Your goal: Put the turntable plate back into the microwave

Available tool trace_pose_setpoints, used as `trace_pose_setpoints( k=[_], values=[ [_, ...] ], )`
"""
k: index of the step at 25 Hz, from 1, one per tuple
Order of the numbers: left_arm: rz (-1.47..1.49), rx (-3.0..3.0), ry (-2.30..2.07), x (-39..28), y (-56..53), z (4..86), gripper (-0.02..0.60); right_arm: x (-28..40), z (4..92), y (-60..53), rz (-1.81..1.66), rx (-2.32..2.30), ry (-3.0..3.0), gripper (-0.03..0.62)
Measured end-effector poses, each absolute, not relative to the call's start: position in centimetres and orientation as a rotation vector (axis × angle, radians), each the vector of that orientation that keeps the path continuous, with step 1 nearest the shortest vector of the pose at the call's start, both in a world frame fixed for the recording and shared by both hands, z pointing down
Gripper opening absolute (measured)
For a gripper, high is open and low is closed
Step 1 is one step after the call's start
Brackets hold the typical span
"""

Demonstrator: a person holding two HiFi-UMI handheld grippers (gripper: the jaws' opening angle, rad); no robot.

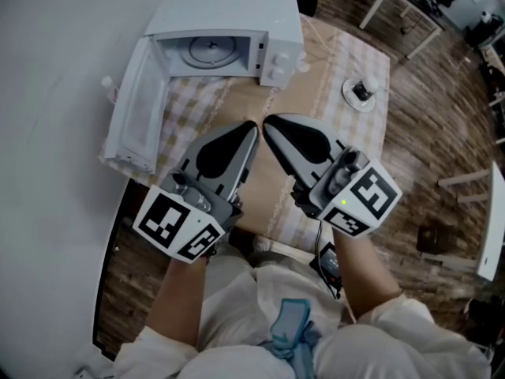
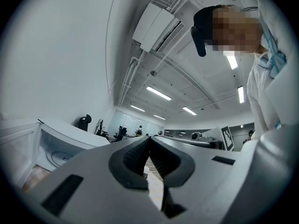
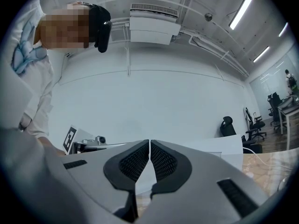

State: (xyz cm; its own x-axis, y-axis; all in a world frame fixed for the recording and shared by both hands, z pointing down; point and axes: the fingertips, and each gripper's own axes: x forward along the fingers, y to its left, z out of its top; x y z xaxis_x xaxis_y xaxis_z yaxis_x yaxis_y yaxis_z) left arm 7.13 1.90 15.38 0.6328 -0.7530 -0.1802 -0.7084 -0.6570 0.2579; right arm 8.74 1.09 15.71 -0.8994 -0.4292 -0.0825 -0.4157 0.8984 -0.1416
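The left gripper and the right gripper each have their jaws closed tip to tip, with nothing between them. They hang side by side, tips nearly meeting, over the near part of the table. Farther off stands the microwave, its door swung open to the left. The turntable plate lies inside it. At far right, a small white dish holds a dark object.

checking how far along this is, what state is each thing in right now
door, swung fully open
plate, lying flat inside the microwave
left gripper, fingers shut, nothing held
right gripper, fingers shut, nothing held
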Motion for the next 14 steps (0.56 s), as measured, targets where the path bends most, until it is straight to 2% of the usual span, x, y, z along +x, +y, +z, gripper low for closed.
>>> trace_pose_setpoints(
  k=[14],
  values=[
    [-0.422,2.689,-1.184,7.09,1.68,15.34,0.002,8.52,15.70,0.90,-0.199,-0.677,2.946,0.037]
  ],
)
